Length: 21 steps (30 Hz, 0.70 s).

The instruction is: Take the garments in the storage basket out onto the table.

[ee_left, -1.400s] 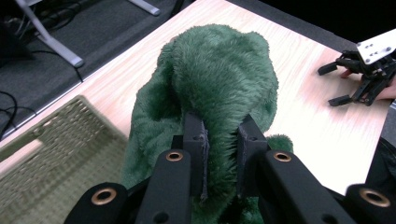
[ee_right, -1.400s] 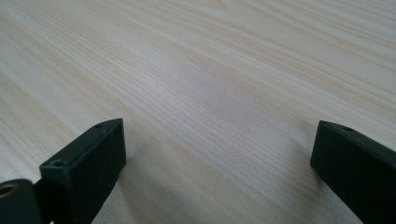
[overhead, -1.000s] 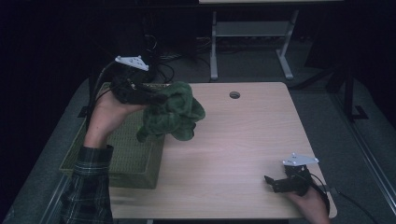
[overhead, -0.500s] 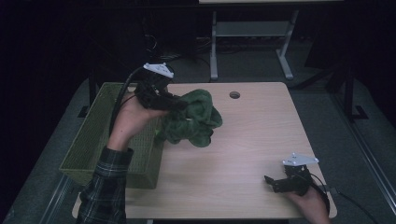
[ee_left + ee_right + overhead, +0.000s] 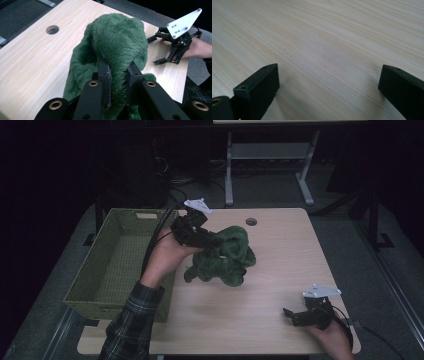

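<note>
A green woven basket (image 5: 117, 265) sits at the left edge of the wooden table (image 5: 280, 270), partly hanging past it. What shows of its inside is bare weave, with nothing lying in it.

The left gripper (image 5: 207, 240) is just right of the basket's far corner, above the table. Its jaws are pinched narrow on a fold of a fluffy green cloth (image 5: 225, 257), which hangs bunched from them over the middle of the table. In the left gripper view the cloth (image 5: 112, 47) bulges up between the left gripper (image 5: 119, 75), whose two black pads press into the pile on either side. The left hand (image 5: 167, 257) grips the tool from below, palm up, and the forearm in a plaid sleeve (image 5: 132, 320) rises from the near edge at a slant toward the far right.

The right gripper (image 5: 290, 316) rests low at the near right corner of the table, held by the right hand (image 5: 332, 337), pointing left. Its jaws stand wide apart with only bare wood between them, as the right gripper view shows (image 5: 328, 82).

A round hole (image 5: 251, 221) lies in the table's far side, just beyond the cloth.
</note>
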Tool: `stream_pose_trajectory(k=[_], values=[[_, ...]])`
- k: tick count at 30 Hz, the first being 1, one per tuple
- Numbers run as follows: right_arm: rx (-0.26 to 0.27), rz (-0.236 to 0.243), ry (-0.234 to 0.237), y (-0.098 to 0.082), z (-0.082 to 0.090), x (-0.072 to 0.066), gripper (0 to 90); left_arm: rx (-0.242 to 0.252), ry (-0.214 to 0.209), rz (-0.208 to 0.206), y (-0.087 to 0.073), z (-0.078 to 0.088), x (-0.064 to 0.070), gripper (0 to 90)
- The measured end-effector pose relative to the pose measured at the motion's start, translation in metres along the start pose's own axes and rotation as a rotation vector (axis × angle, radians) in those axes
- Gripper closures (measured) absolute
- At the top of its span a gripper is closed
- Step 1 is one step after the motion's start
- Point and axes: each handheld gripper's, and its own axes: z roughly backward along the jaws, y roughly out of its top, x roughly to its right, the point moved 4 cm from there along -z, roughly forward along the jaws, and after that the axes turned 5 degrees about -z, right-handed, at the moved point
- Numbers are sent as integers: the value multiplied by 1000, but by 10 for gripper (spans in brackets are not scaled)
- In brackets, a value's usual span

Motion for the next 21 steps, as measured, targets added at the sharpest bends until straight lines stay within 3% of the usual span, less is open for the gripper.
stream_pose_trajectory(k=[17,21], values=[[0,-1,-1,0,0,0,30,-41,-60,12,-8,-64,19,778],[0,0,-1,0,0,0,30,-47,-76,30,-12,-81,24,778]])
